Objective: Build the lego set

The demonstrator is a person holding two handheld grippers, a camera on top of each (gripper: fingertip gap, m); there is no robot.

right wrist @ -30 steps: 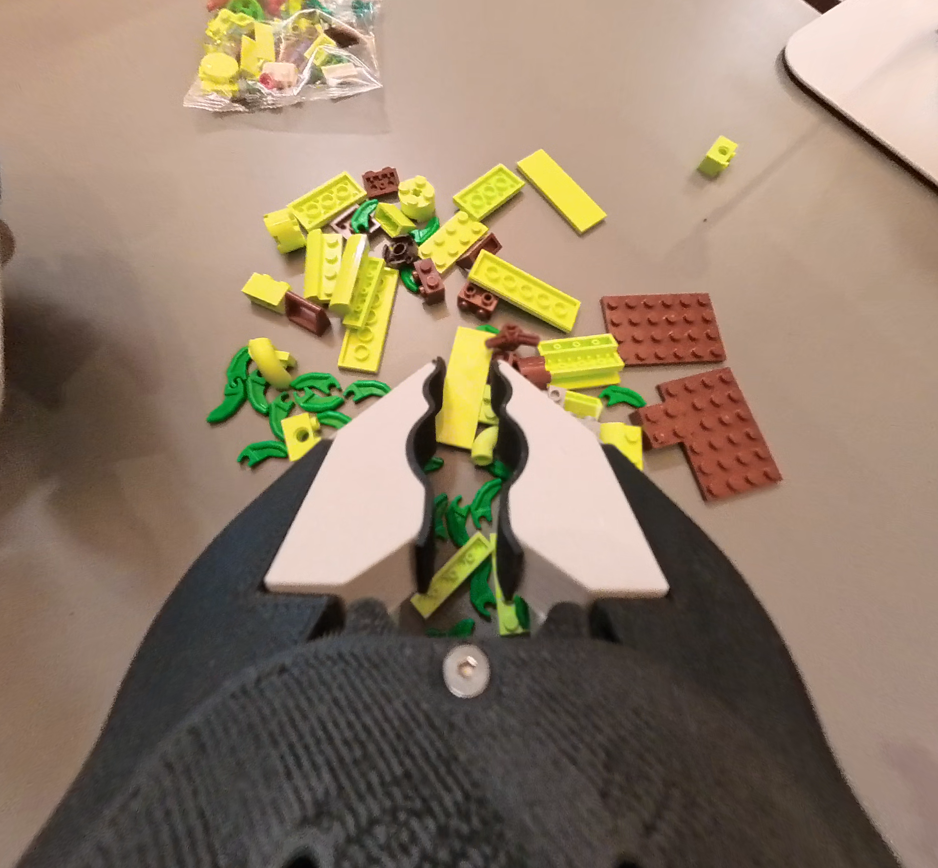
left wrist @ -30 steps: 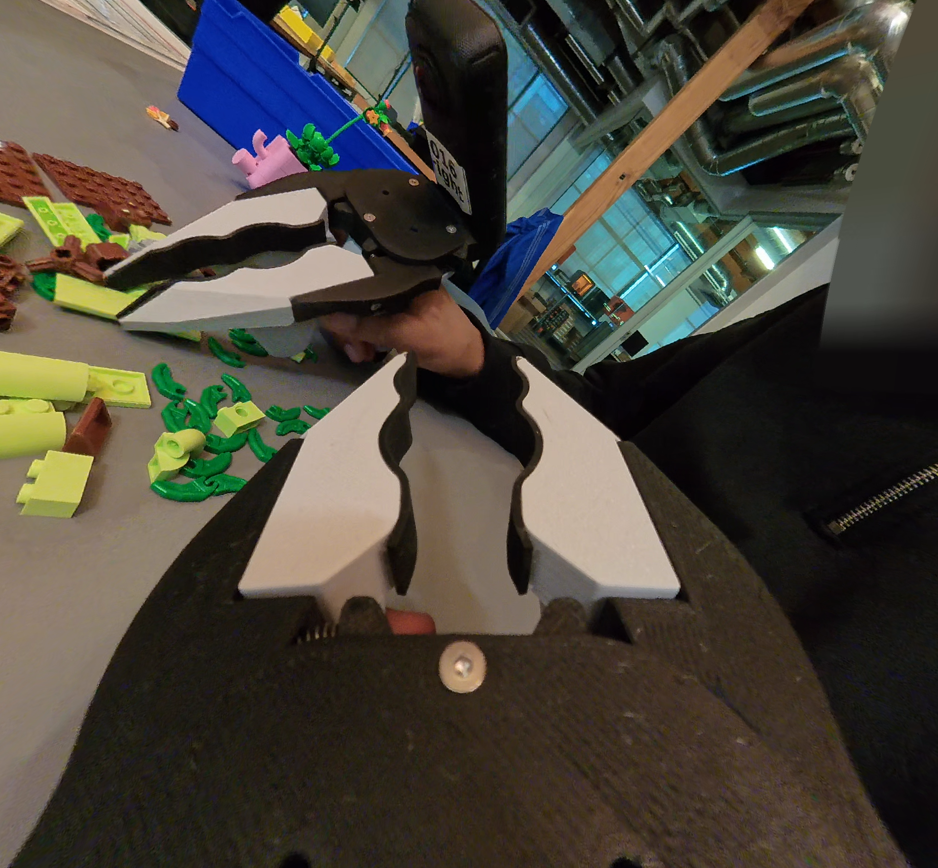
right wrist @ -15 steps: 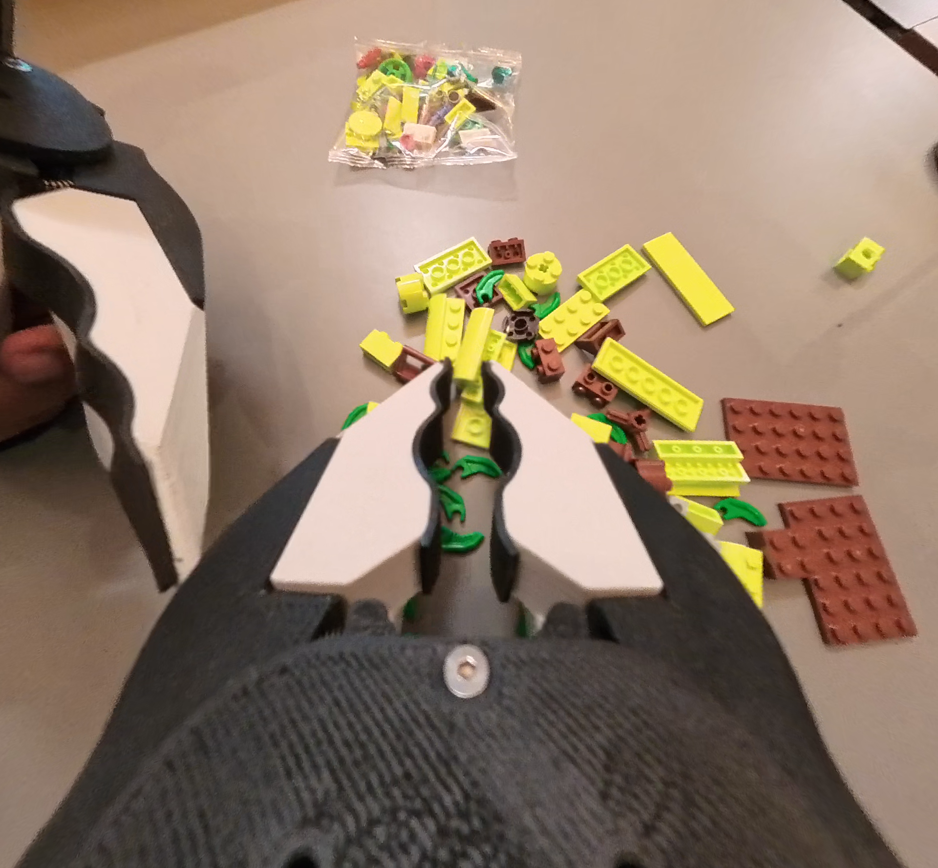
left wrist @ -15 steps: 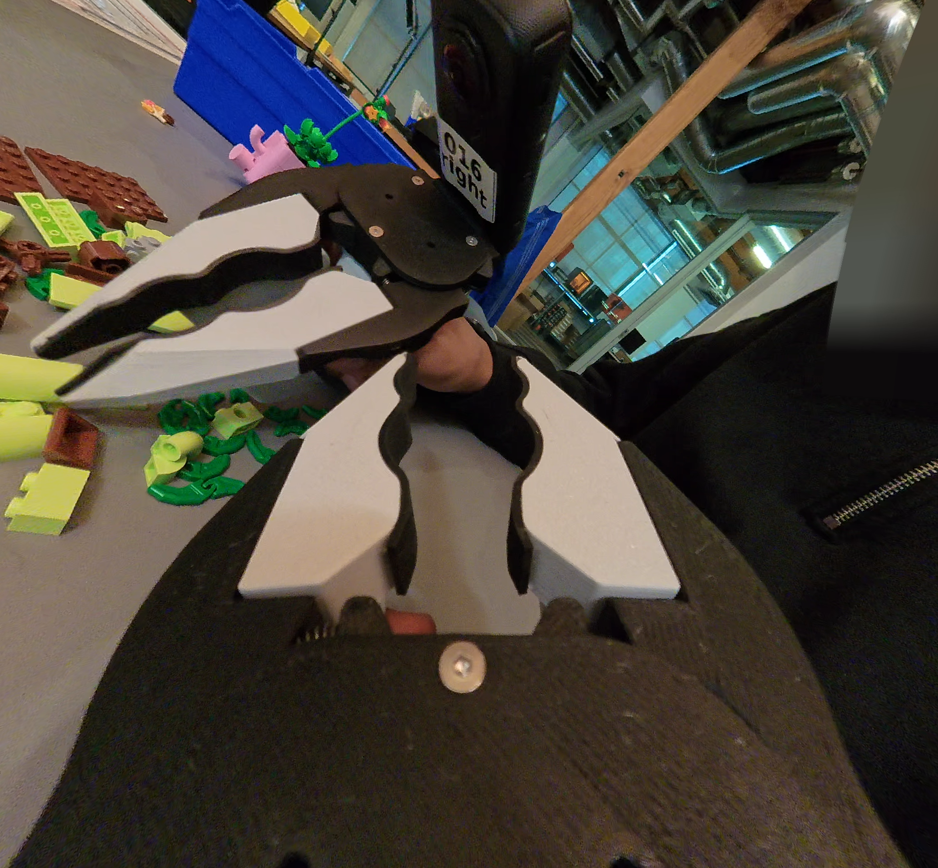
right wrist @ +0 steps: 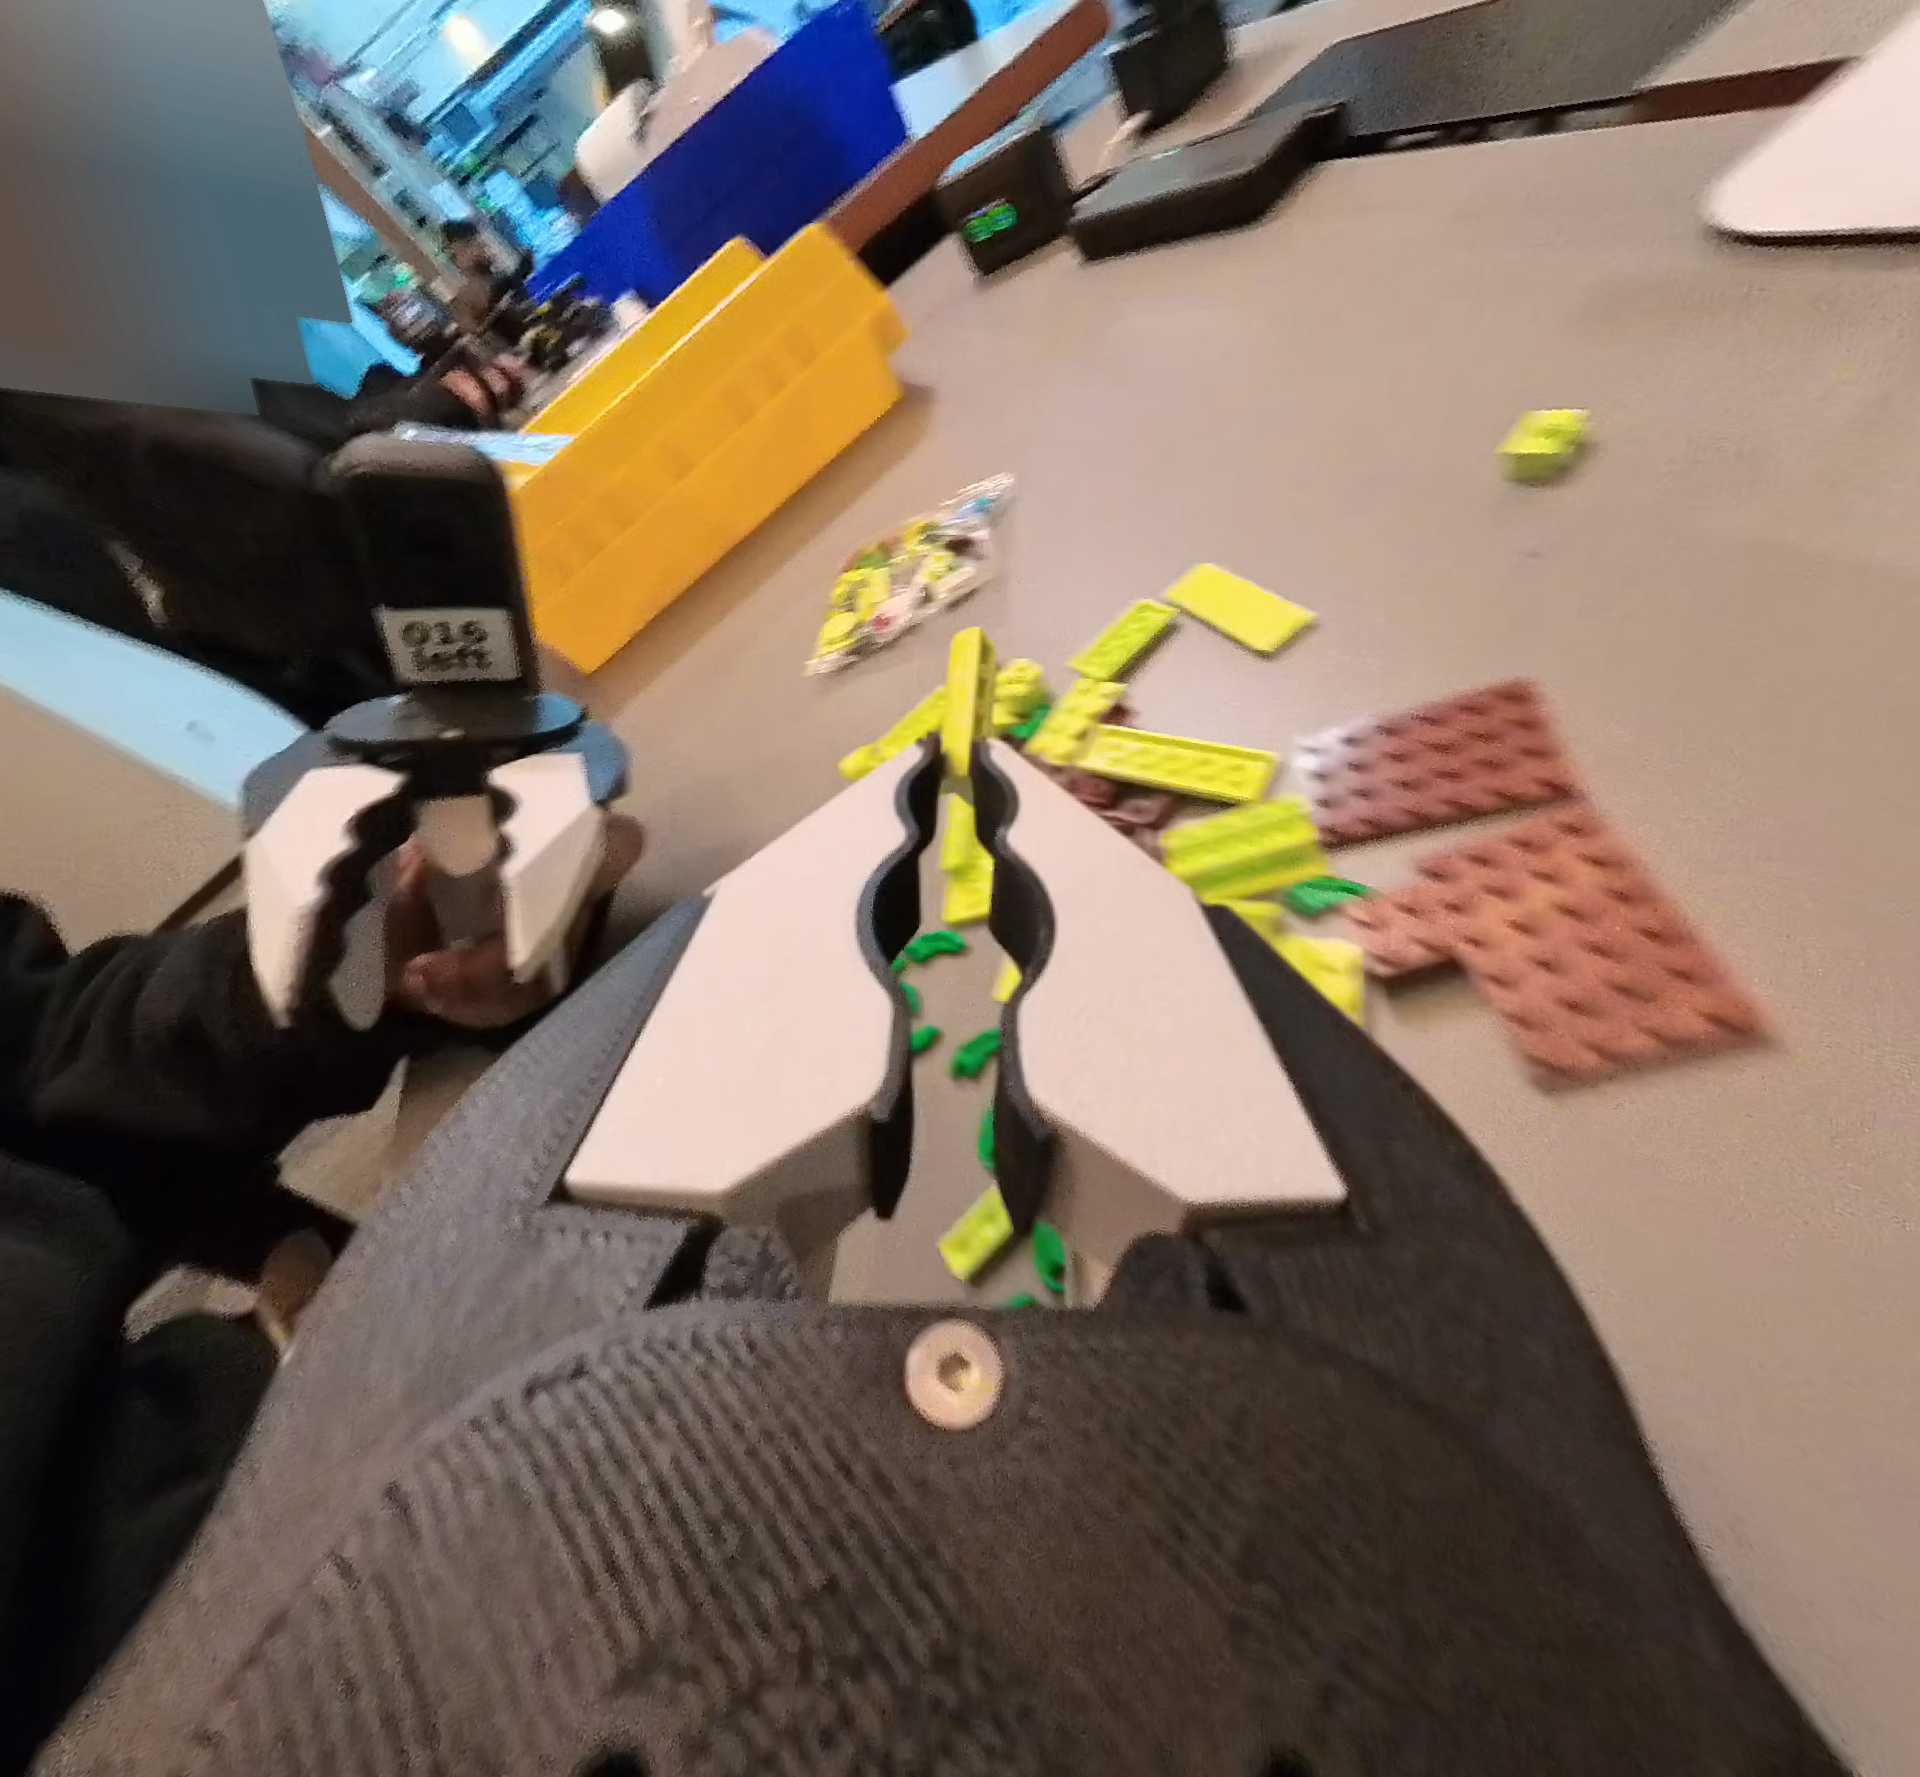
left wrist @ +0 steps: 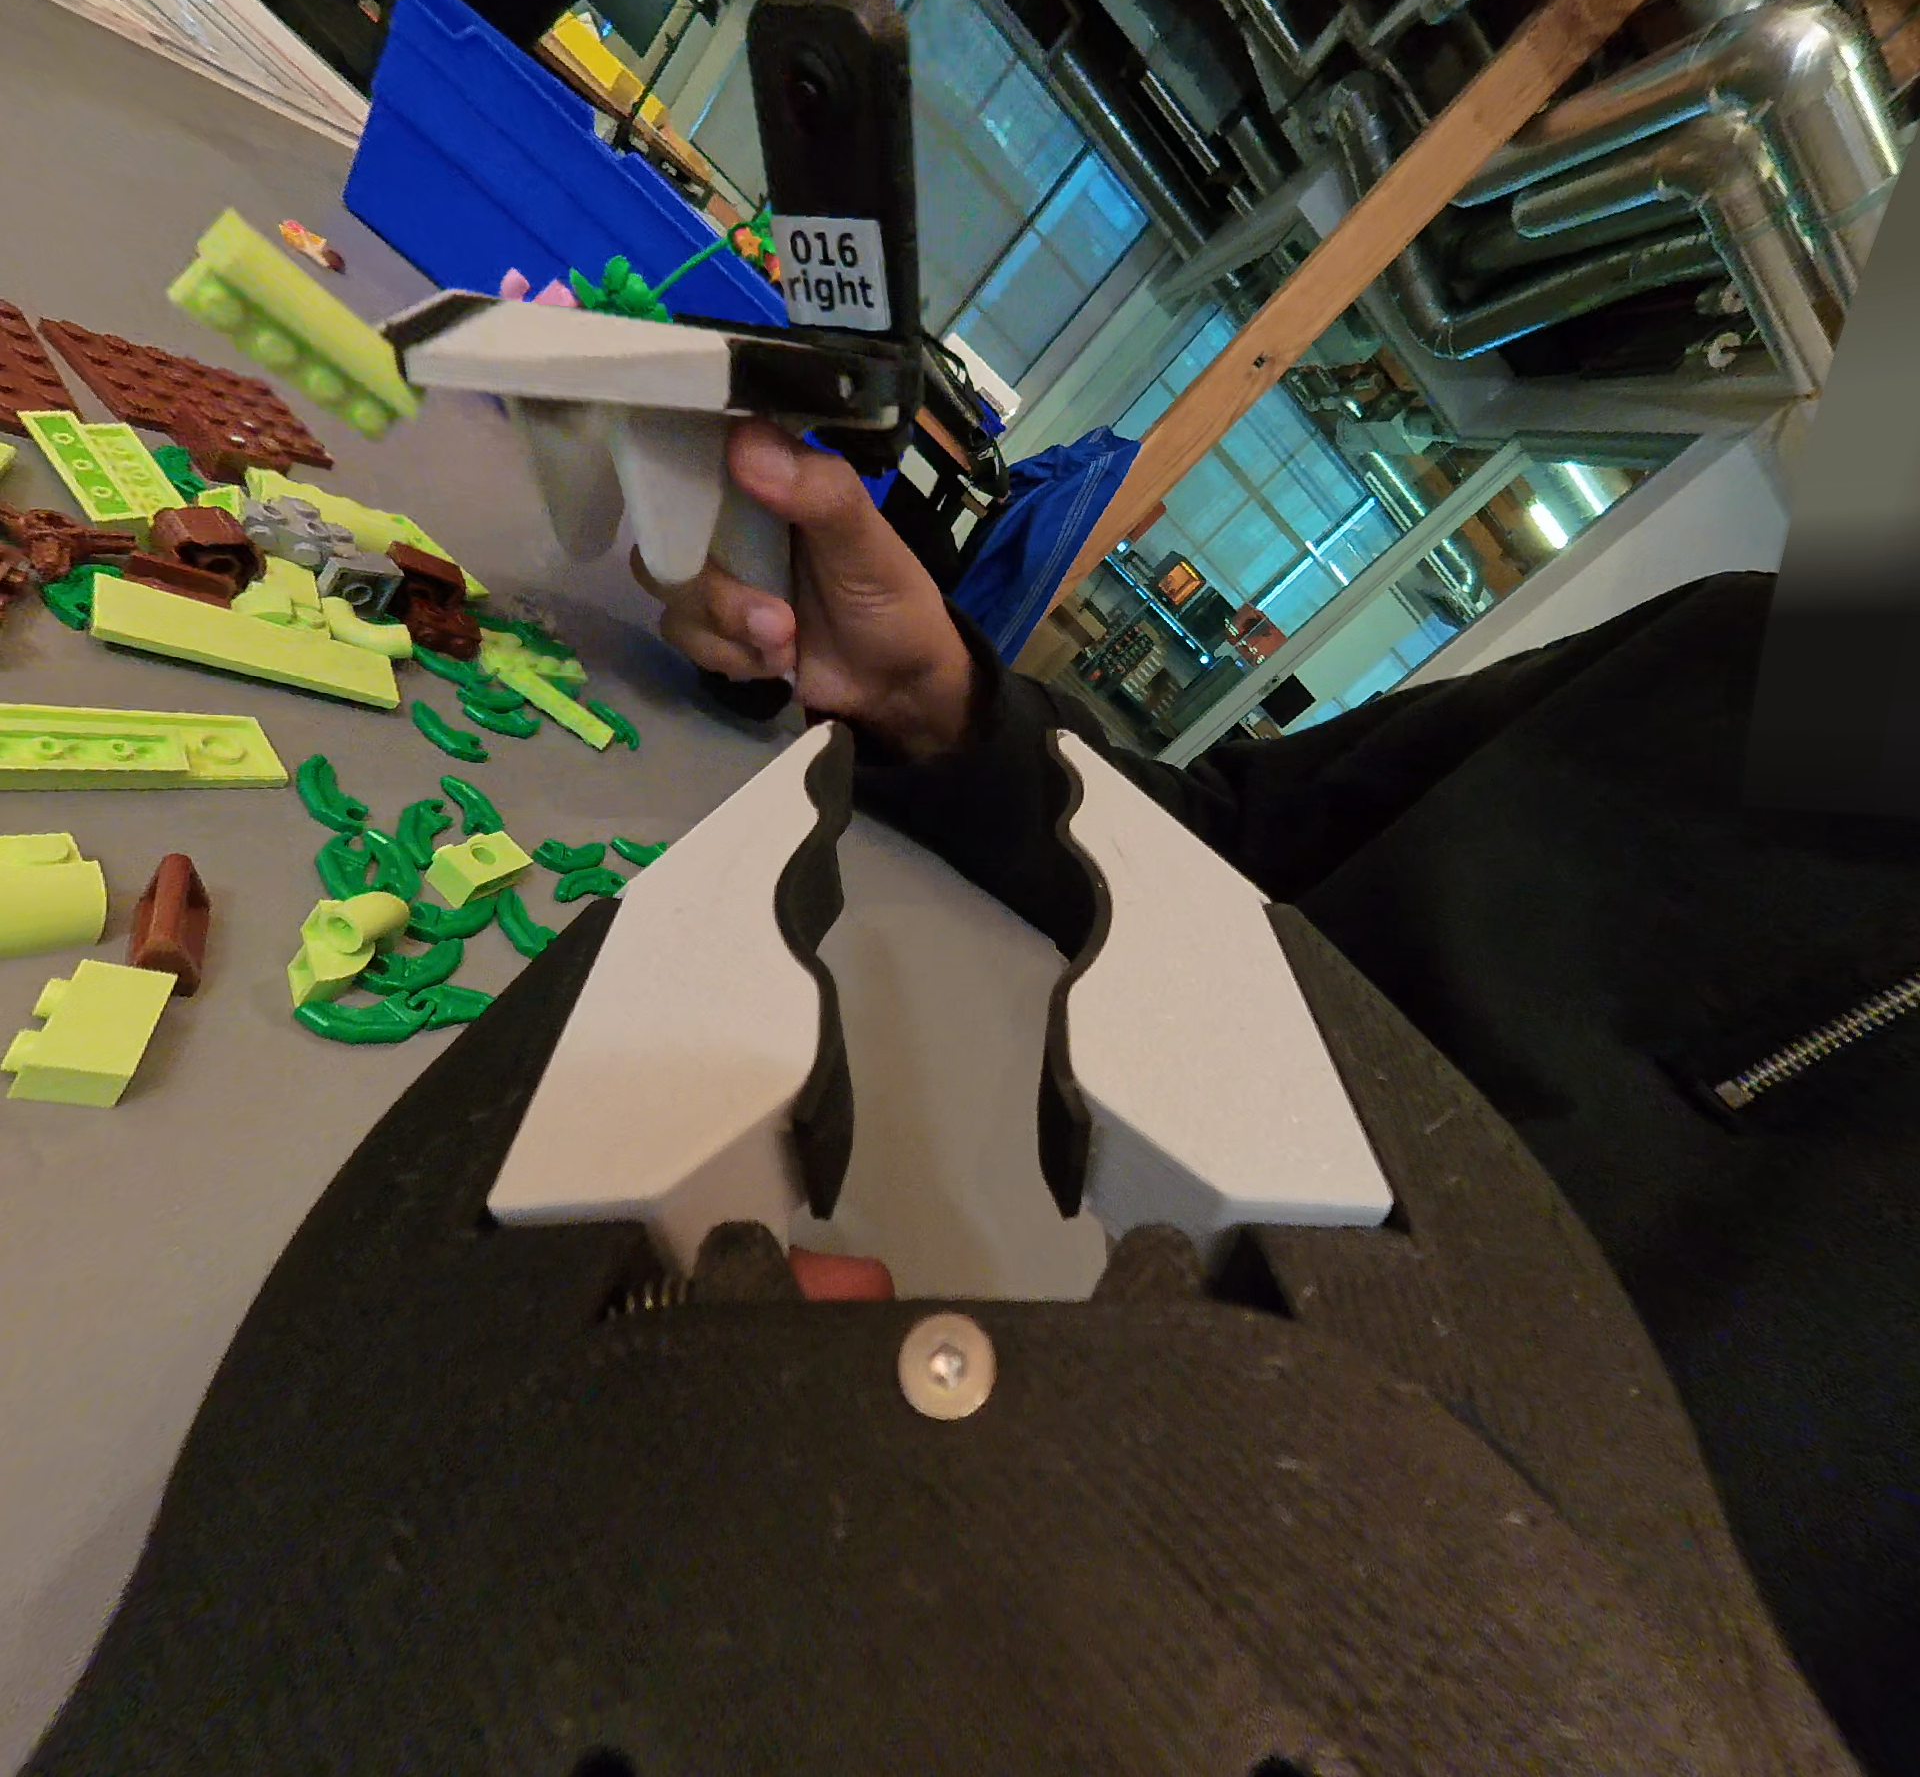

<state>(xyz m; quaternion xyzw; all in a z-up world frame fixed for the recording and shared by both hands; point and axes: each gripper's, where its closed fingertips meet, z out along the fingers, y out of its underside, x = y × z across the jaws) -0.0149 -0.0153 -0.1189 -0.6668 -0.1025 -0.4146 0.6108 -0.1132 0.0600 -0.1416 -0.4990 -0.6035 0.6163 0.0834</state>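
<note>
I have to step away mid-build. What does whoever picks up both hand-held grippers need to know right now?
Right hand-held gripper: shut on a lime plate, lifted clear of the table.
Left hand-held gripper: open, empty, held off to the side.
Loose lime, brown and green pieces, two brown plates and a sealed bag lie on the table.
Nothing in that pile looks joined; the build remains.

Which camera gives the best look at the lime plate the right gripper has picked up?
The left wrist view: the lime plate shows side-on, studs visible, pinched at the right gripper tips above the table. The right wrist view shows it only edge-on and blurred.
</note>
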